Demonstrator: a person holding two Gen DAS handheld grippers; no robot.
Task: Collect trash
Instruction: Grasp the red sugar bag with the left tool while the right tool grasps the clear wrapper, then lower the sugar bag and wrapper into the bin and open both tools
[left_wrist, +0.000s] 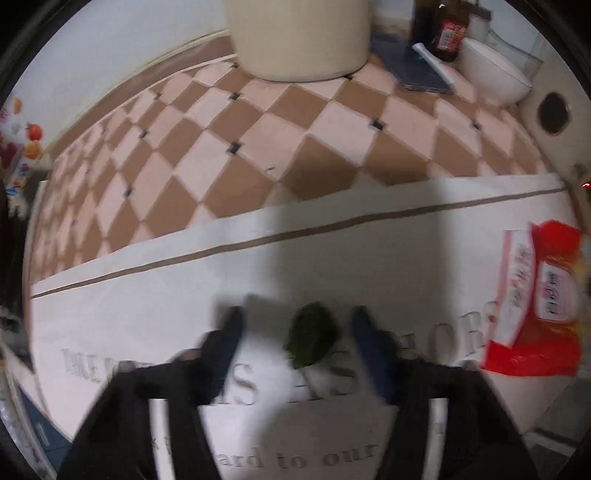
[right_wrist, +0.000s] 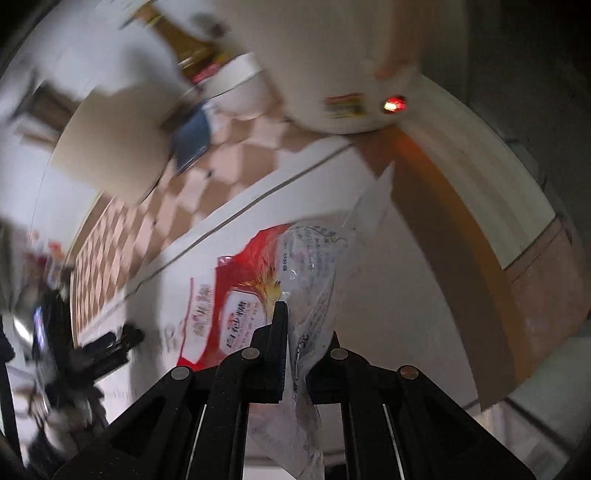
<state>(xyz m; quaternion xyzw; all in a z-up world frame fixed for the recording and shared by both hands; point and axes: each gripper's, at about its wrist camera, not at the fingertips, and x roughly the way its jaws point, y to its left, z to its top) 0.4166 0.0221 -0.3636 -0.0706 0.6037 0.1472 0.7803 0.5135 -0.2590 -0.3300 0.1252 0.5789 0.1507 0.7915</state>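
The left hand-held gripper (left_wrist: 297, 341) hangs with its jaws spread either side of a green leaf scrap (left_wrist: 312, 338) on the tabletop (left_wrist: 369, 240), placed to pinch it. The right hand-held gripper (right_wrist: 295, 332) is clamped on a red-and-clear wrapper (right_wrist: 258, 280), lifting it off as trash.

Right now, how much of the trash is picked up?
Nothing looks binned yet; no bin shows in either view. In hand: the right tongs are shut on the red-and-white plastic wrapper, gripping its clear printed edge. Left to do: the green leaf scrap lies on the white mat between the open left tongs, not yet gripped.
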